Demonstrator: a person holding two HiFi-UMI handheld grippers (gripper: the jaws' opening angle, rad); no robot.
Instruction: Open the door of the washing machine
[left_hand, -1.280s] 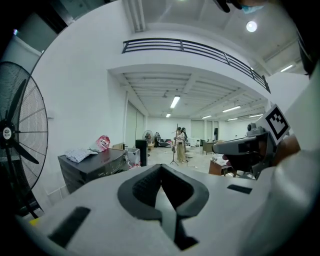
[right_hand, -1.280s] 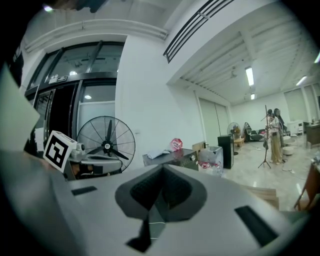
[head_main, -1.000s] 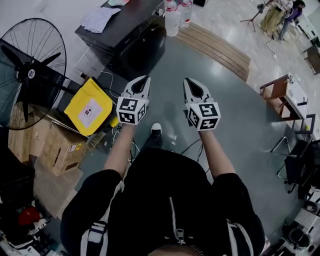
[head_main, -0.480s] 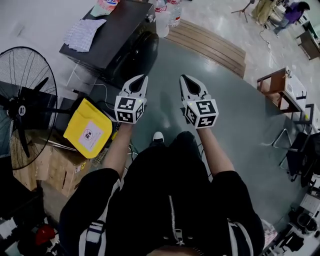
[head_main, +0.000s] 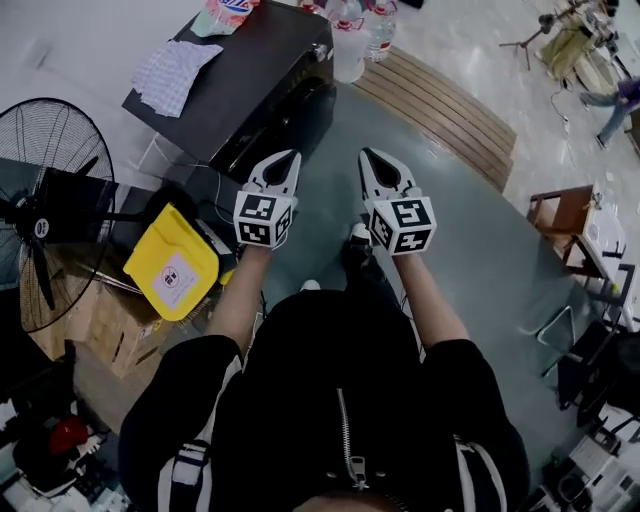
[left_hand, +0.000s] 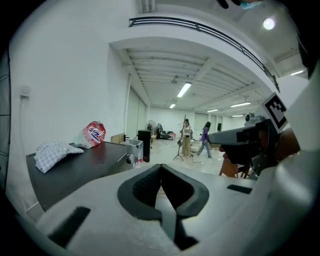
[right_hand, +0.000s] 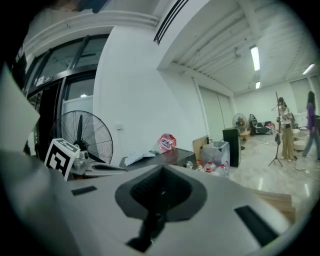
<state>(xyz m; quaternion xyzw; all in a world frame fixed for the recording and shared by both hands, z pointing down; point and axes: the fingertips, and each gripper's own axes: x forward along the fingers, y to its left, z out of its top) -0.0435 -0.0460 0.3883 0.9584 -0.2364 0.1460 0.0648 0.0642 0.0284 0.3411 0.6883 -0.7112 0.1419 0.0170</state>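
Washing machine (head_main: 225, 75) ahead; left gripper (head_main: 285, 158) and right gripper (head_main: 372, 156) pressed together, empty.
Rigid hinged door (head_main: 290, 112), probably latch-stiff; pull at edge.

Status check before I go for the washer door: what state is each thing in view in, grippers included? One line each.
Left gripper: jaws shut, nothing between them.
Right gripper: jaws shut, nothing between them.
Black front-loading washing machine: its round door looks shut.
Black pedestal fan: blades not spinning.
White checked cloth: crumpled on the machine's top.
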